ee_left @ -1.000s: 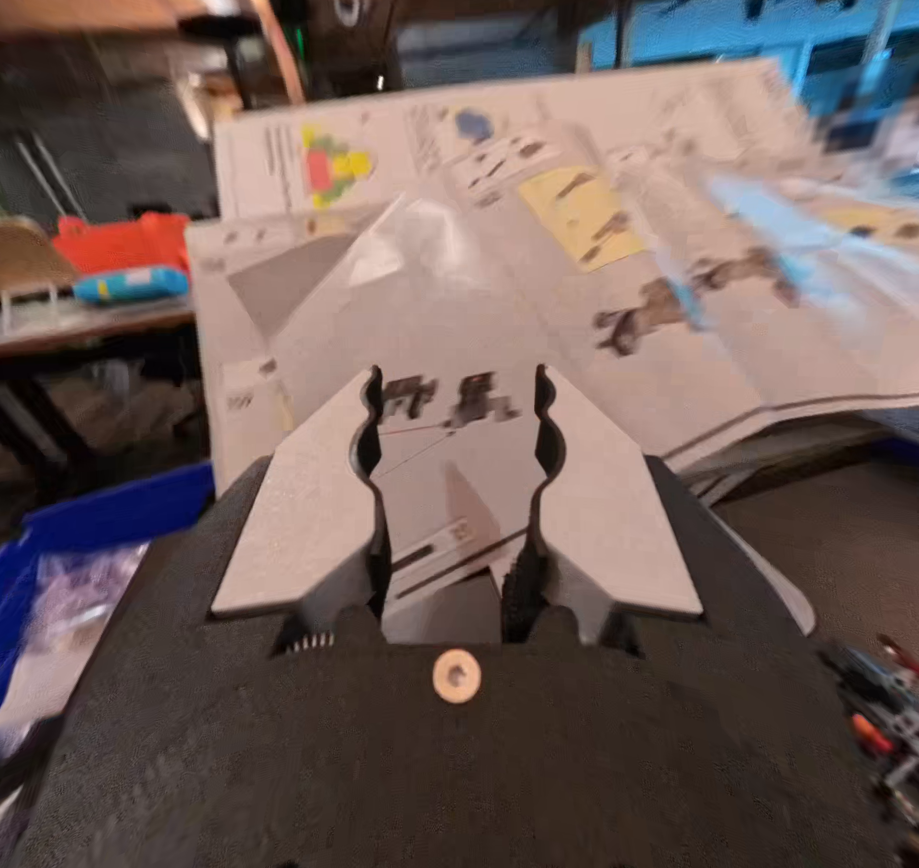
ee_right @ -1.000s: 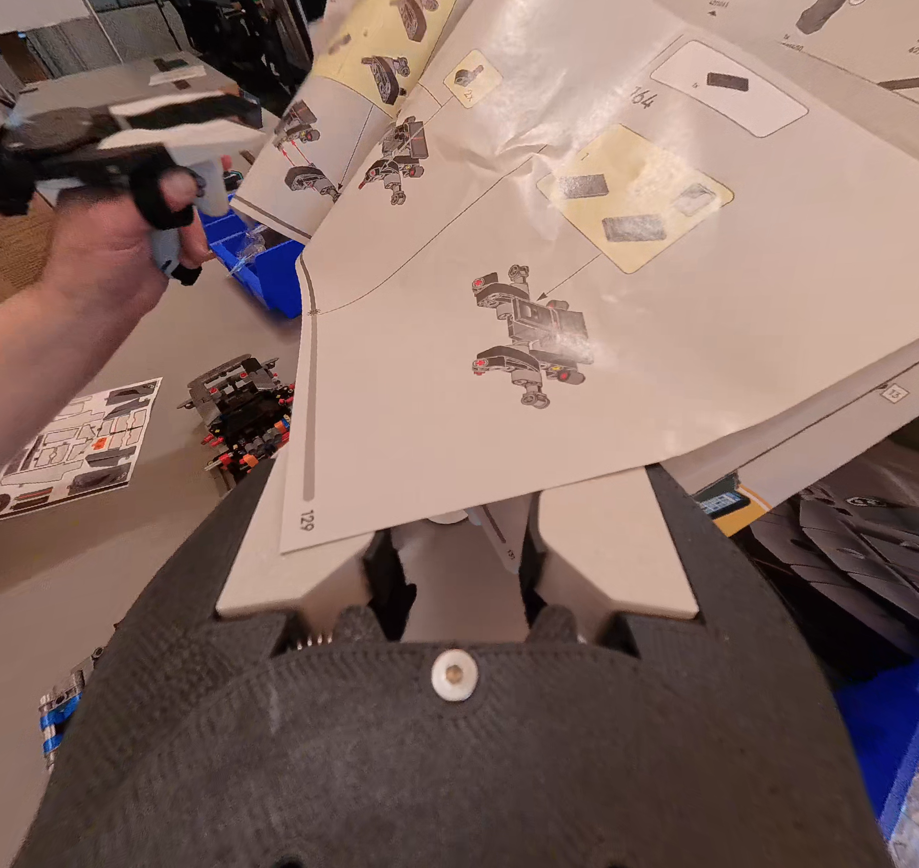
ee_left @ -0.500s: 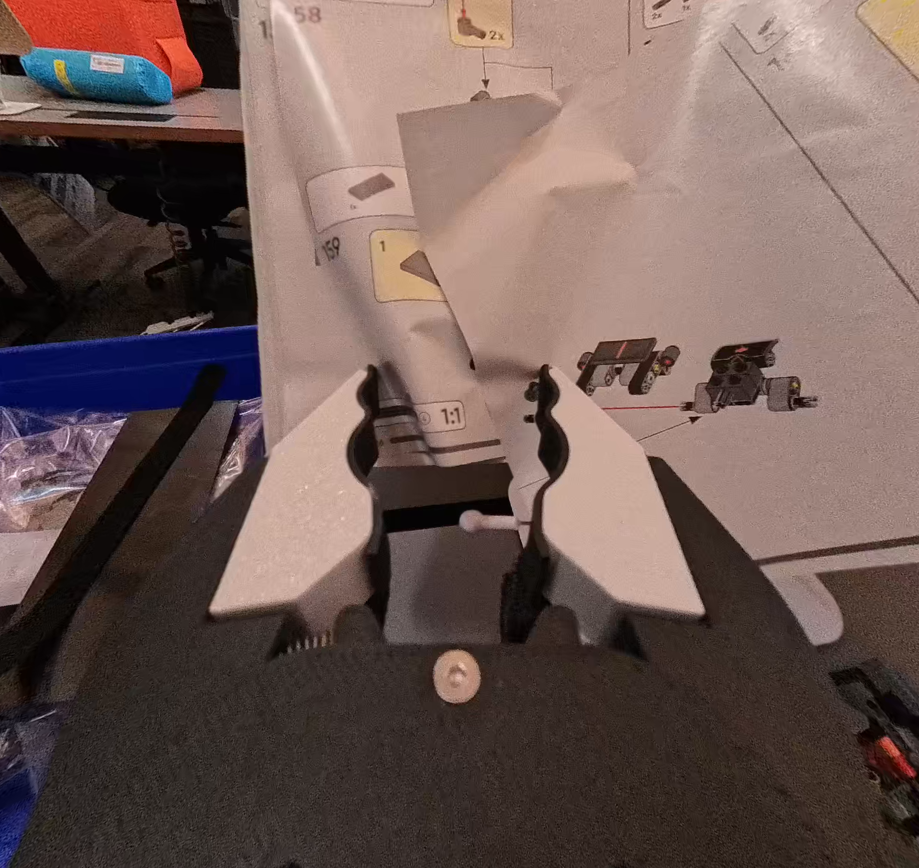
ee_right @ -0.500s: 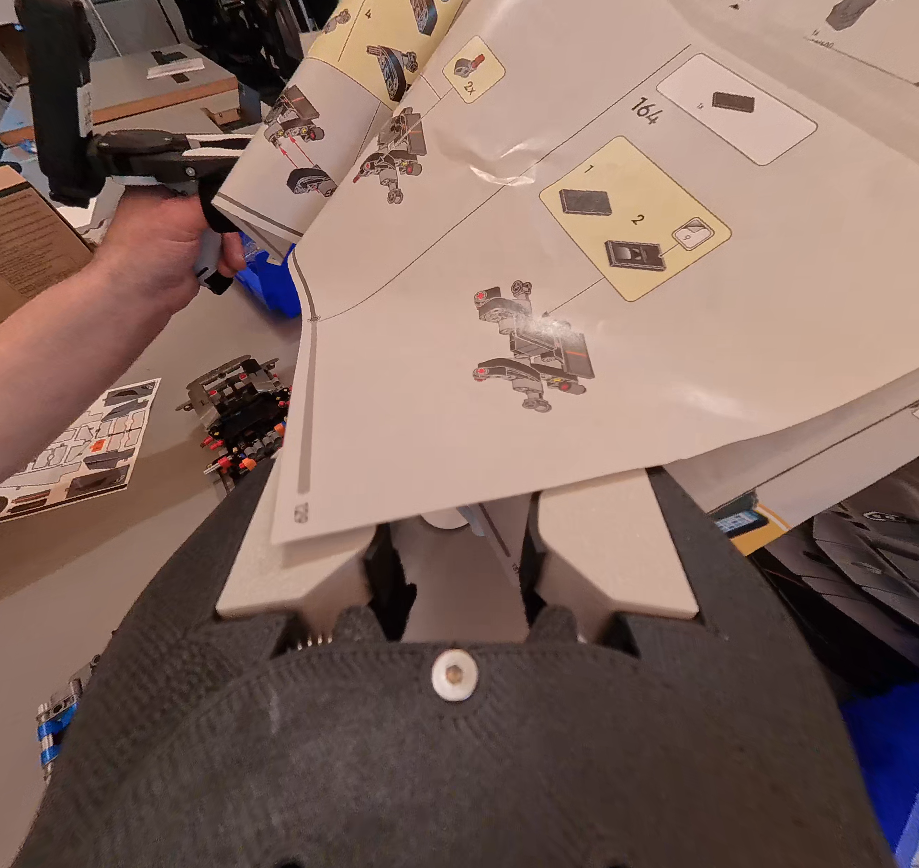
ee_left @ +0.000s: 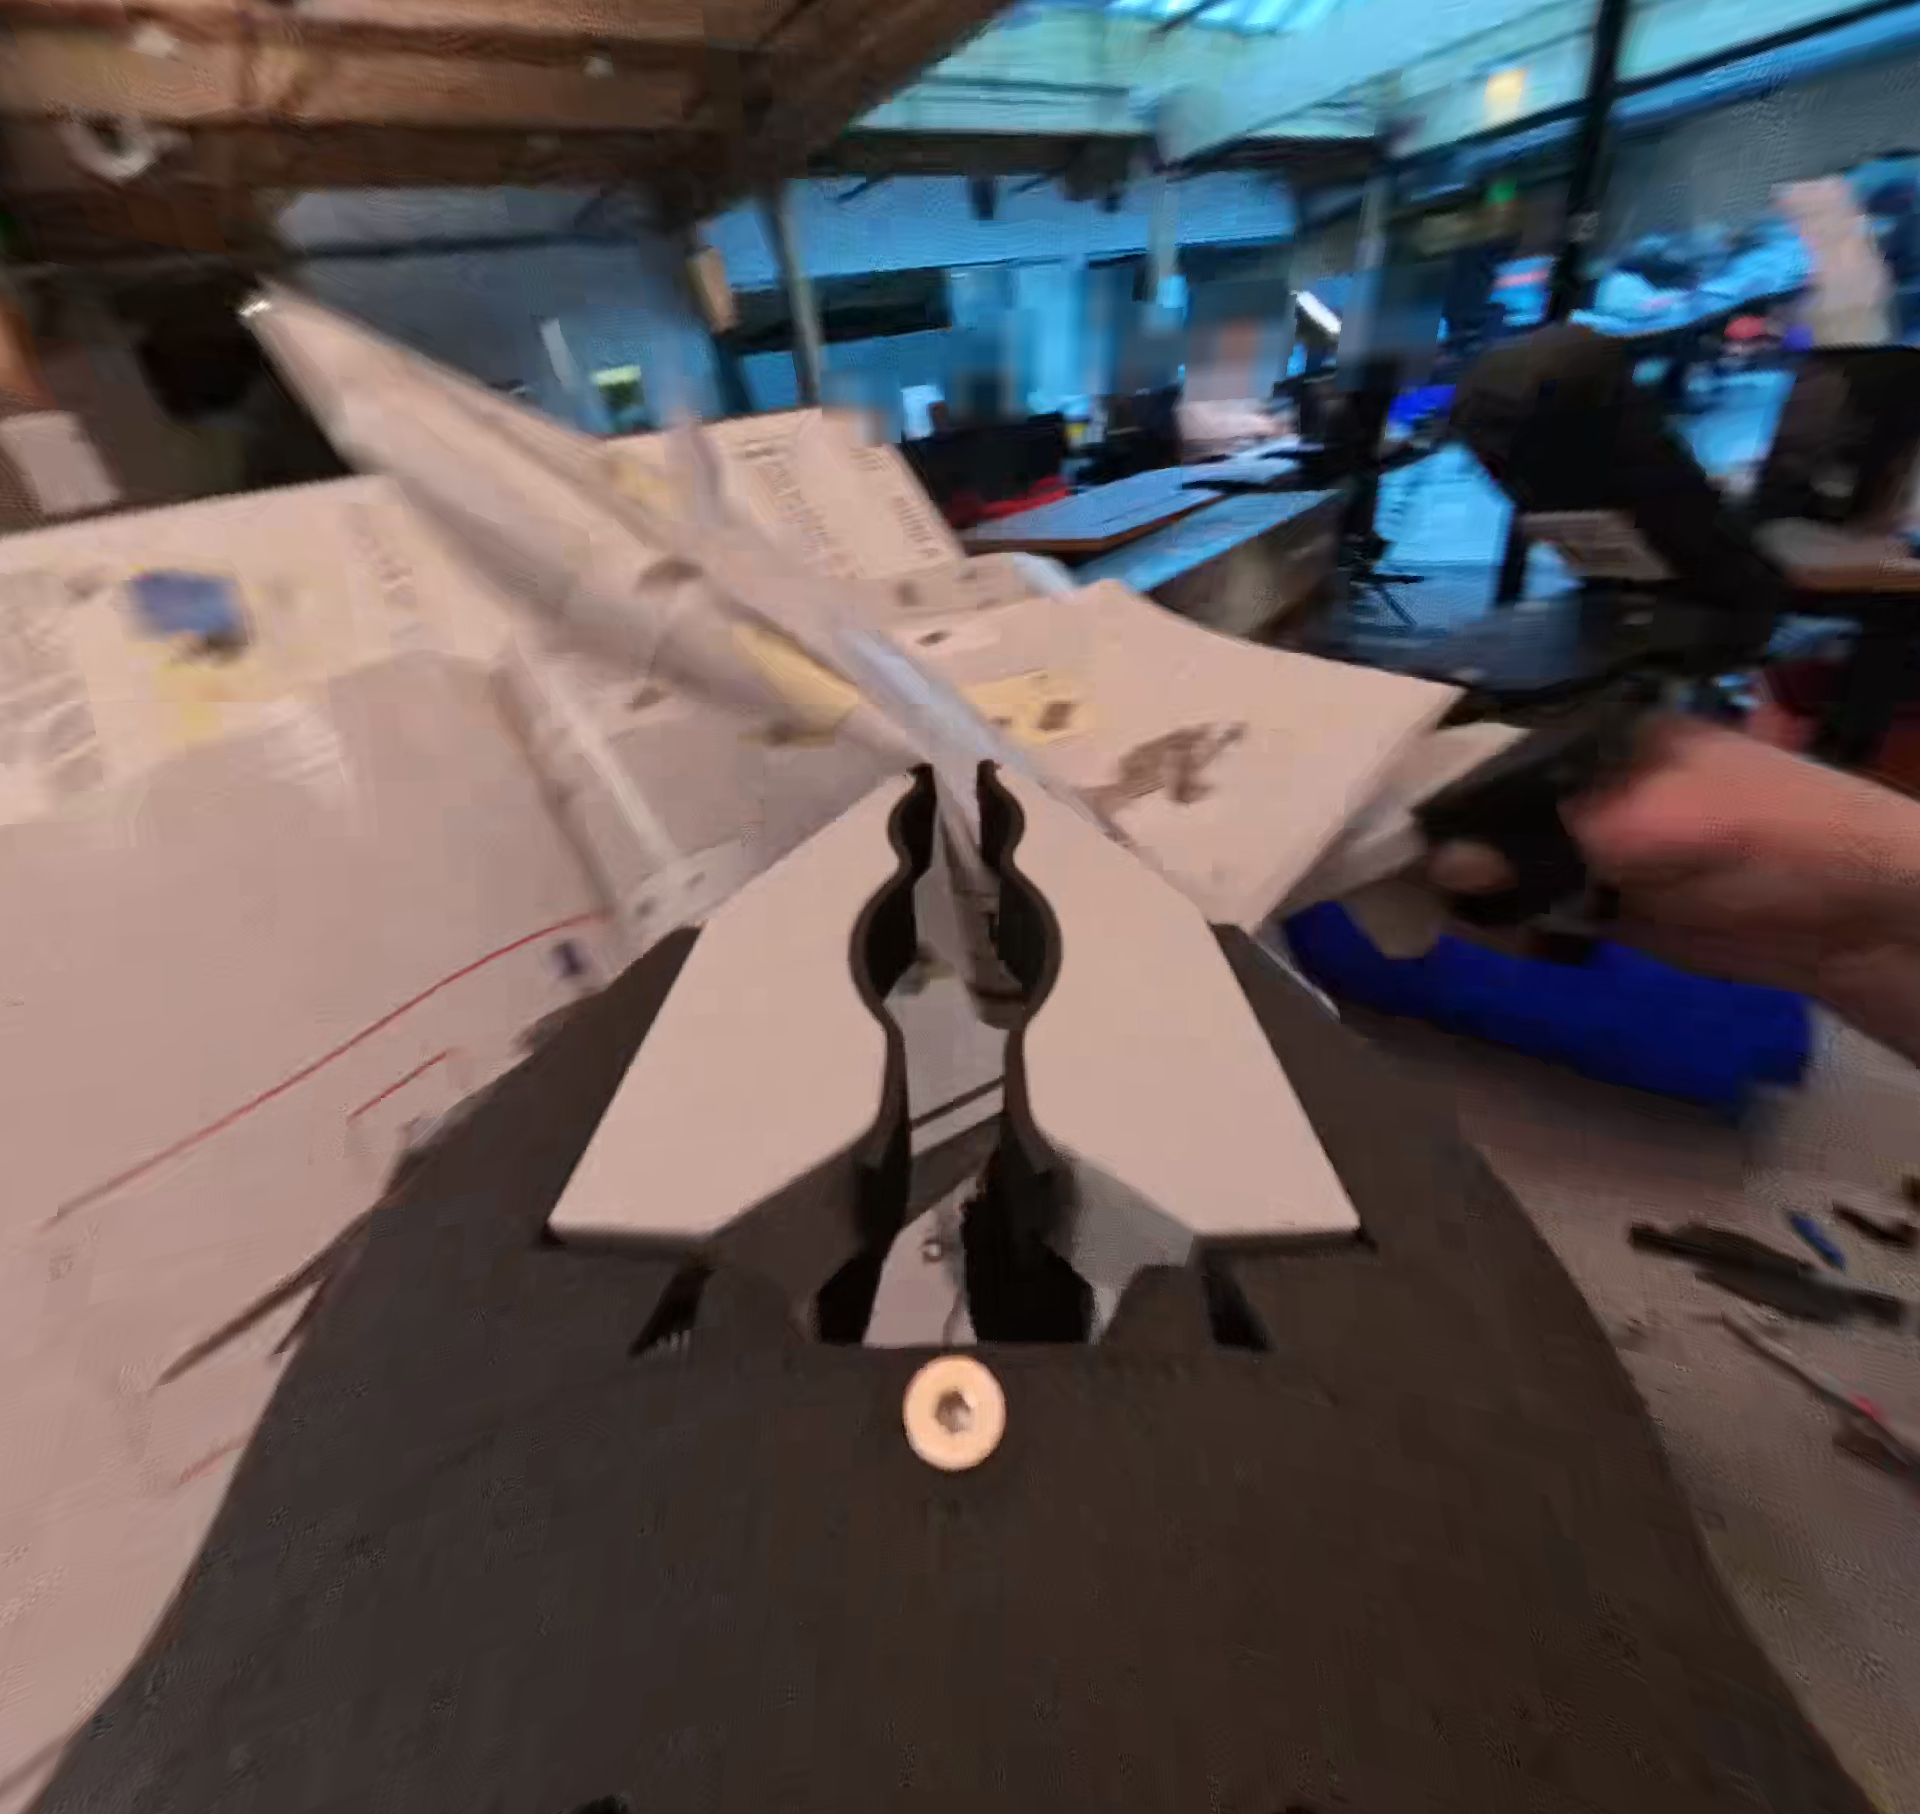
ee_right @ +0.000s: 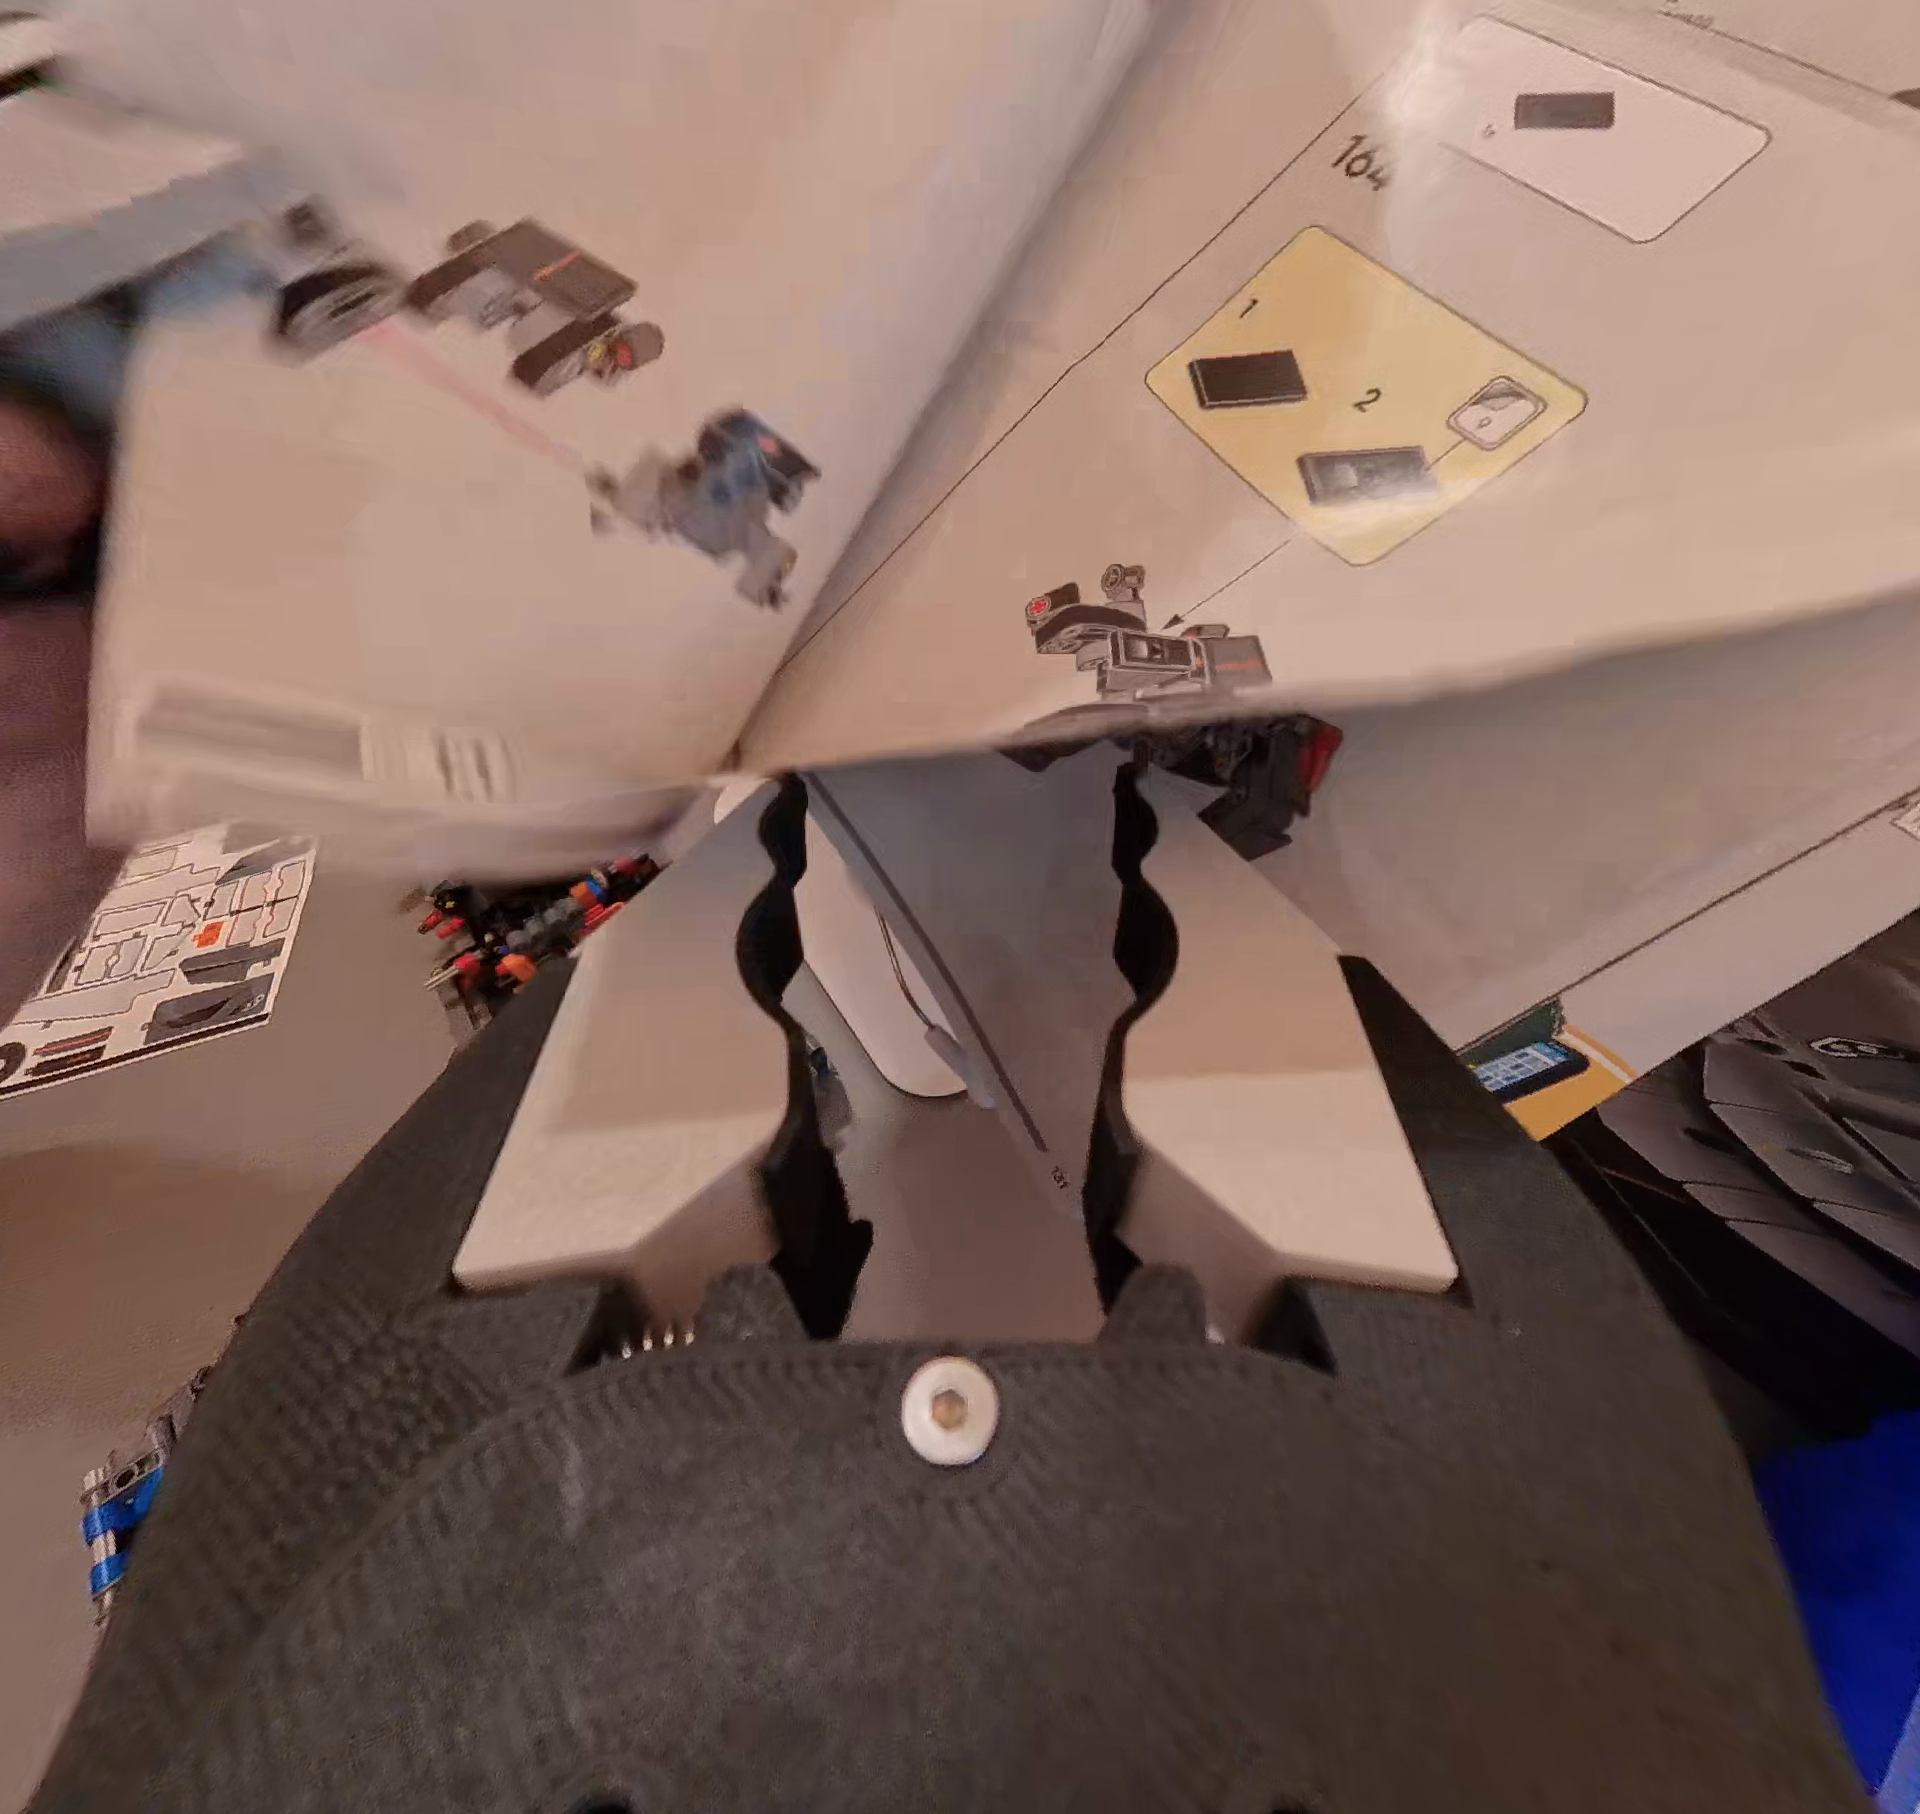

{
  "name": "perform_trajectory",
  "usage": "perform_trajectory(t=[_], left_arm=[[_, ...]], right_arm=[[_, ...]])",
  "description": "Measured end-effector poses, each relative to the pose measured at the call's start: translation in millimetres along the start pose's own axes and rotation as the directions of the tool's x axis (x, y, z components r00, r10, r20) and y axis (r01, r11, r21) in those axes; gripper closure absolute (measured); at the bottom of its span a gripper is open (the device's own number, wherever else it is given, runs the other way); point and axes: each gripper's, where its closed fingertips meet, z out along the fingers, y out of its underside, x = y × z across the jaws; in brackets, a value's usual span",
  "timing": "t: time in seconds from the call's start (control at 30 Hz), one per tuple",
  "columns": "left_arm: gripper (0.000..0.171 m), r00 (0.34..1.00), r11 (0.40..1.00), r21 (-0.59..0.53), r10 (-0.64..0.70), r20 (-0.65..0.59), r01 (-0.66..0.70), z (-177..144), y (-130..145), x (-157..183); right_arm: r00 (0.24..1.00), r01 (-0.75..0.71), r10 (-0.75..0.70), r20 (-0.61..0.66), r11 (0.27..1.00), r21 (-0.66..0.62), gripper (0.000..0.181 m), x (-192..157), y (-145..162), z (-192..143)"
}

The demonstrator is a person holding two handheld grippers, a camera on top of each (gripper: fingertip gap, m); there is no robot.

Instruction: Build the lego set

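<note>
- left gripper (ee_left: pixel 951 798) fingers nearly together, clamped on a page of the instruction booklet (ee_left: pixel 582 559); the pinched page rises up and to the left from the fingertips, blurred
- the rest of the booklet lies open and wide behind it, pages fanned toward the right
- right gripper (ee_right: pixel 961 819) fingers spread apart, nothing gripped; page edges run through the gap between them, whether they touch the fingers cannot be told
- right view: booklet pages (ee_right: pixel 1143 310) hang over the fingertips, fold line running down to just above them
- partly built lego model (ee_right: pixel 520 923), black with red and orange pins, sits on the grey table (ee_right: pixel 208 1193) left of the right gripper, partly under the page edge
- sticker sheet (ee_right: pixel 166 954) lies flat on the table, left of the model
- small blue and grey lego piece (ee_right: pixel 114 1525) at far left lower edge
- left view: a person's hand (ee_left: pixel 1714 871) holds the other gripper's black handle at right, above a blue bin (ee_left: pixel 1558 1006)
- loose dark lego parts (ee_left: pixel 1766 1265) scattered on the table at right
</note>
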Motion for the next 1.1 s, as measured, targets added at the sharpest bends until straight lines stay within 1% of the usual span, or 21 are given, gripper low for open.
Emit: perform_trajectory(t=[0.03, 0.07, 0.1, 0.13, 0.17, 0.2, 0.27, 0.33, 0.37, 0.4, 0.47, 0.5, 0.57, 0.67, 0.73, 0.8, 0.83, 0.87, 0.97, 1.03, 1.1], left_arm=[[0.160, 0.989, 0.997, 0.011, 0.073, -0.132, -0.072, 6.6, -6.1, 39.3], [0.150, 0.970, 0.988, 0.017, 0.157, -0.184, -0.156, 8.2, -7.9, 64.2], [0.141, 0.950, 0.968, 0.043, 0.250, -0.185, -0.246, 5.1, -8.5, 77.4], [0.140, 0.936, 0.944, 0.089, 0.326, -0.131, -0.316, -3.8, -13.5, 78.4], [0.143, 0.936, 0.928, 0.144, 0.351, -0.031, -0.343, -16.8, -22.1, 66.1], [0.143, 0.946, 0.931, 0.168, 0.322, 0.045, -0.325, -31.4, -25.4, 47.0], [0.143, 0.945, 0.952, 0.136, 0.241, 0.219, -0.274, -59.9, -15.8, -13.5], [0.135, 0.963, 0.994, 0.044, 0.088, 0.255, -0.103, -69.3, 16.2, -62.2], [0.136, 0.970, 0.999, 0.049, -0.010, 0.244, -0.002, -68.7, 25.6, -75.3], [0.136, 0.976, 0.996, 0.051, -0.085, 0.202, 0.076, -62.8, 31.5, -78.2], [0.134, 0.982, 0.991, -0.025, -0.127, 0.141, 0.132, -37.8, 42.4, -68.9], [0.137, 0.986, 0.991, -0.024, -0.125, 0.112, 0.128, -24.0, 39.2, -59.3], [0.139, 0.994, 0.994, -0.013, -0.113, -0.005, 0.113, 4.5, 25.6, -20.2], [0.143, 0.995, 0.996, -0.081, 0.035, -0.091, -0.043, 48.2, 20.5, 38.1], [0.143, 0.978, 0.979, -0.176, 0.068, -0.199, -0.104, 75.3, 38.2, 74.0], [0.144, 0.968, 0.958, -0.238, 0.102, -0.229, -0.158, 89.4, 55.9, 87.2], [0.143, 0.969, 0.962, -0.222, 0.109, -0.222, -0.158, 87.9, 53.0, 88.6], [0.142, 0.965, 0.971, -0.174, 0.124, -0.231, -0.166, 79.8, 44.4, 90.8], [0.138, 0.964, 0.979, -0.041, 0.191, -0.185, -0.202, 39.2, 17.4, 77.8], [0.136, 0.981, 0.984, -0.037, 0.170, -0.088, -0.174, 11.2, 10.9, 46.6], [0.135, 0.991, 0.990, -0.045, 0.134, 0.002, -0.133, -17.9, 11.8, 8.4]], right_arm=[[1.000, -0.002, 0.002, 0.000, 1.000, 0.001, 0.123, 0.4, 0.1, 0.4], [1.000, -0.002, 0.002, 0.000, 1.000, 0.001, 0.123, 0.4, 0.3, 0.7], [1.000, -0.001, 0.001, 0.001, 1.000, 0.001, 0.124, 0.5, 0.7, 1.0], [1.000, -0.001, 0.001, 0.002, 1.000, 0.000, 0.124, 0.5, 1.2, 1.1], [1.000, -0.002, 0.002, 0.006, 1.000, 0.001, 0.124, 0.5, 1.6, 0.7], [1.000, -0.003, 0.003, 0.008, 1.000, 0.003, 0.124, 0.6, 1.9, 0.1], [1.000, -0.002, 0.001, 0.006, 1.000, 0.003, 0.124, 2.3, 3.4, -1.2], [1.000, -0.010, 0.010, 0.011, 1.000, 0.006, 0.124, 3.8, 4.4, -0.9], [1.000, -0.014, 0.014, 0.012, 1.000, 0.008, 0.124, 4.2, 4.5, -0.5], [1.000, -0.016, 0.016, 0.010, 1.000, 0.009, 0.124, 4.7, 4.4, 0.1], [1.000, -0.020, 0.019, 0.010, 1.000, 0.009, 0.124, 4.2, 4.1, 1.6], [1.000, -0.019, 0.019, 0.009, 1.000, 0.007, 0.124, 3.7, 4.1, 2.4], [1.000, -0.014, 0.014, 0.005, 1.000, 0.000, 0.124, 2.9, 4.5, 3.8], [1.000, -0.015, 0.015, -0.011, 1.000, 0.002, 0.124, 6.3, 4.3, 4.1], [0.999, -0.025, 0.025, -0.023, 1.000, 0.008, 0.126, 10.5, 3.4, 3.3], [0.999, -0.028, 0.028, -0.025, 1.000, 0.011, 0.127, 12.2, 3.5, 2.7], [0.999, -0.030, 0.030, -0.022, 0.999, 0.015, 0.126, 12.2, 3.6, 2.3], [0.999, -0.033, 0.033, -0.019, 0.999, 0.020, 0.126, 12.2, 3.7, 1.9], [0.999, -0.030, 0.030, -0.013, 0.999, 0.025, 0.127, 13.3, 5.6, 0.4], [1.000, -0.026, 0.026, -0.010, 0.999, 0.030, 0.127, 14.0, 6.0, -0.7], [1.000, -0.026, 0.027, -0.009, 0.999, 0.034, 0.127, 15.2, 6.2, -1.6]])
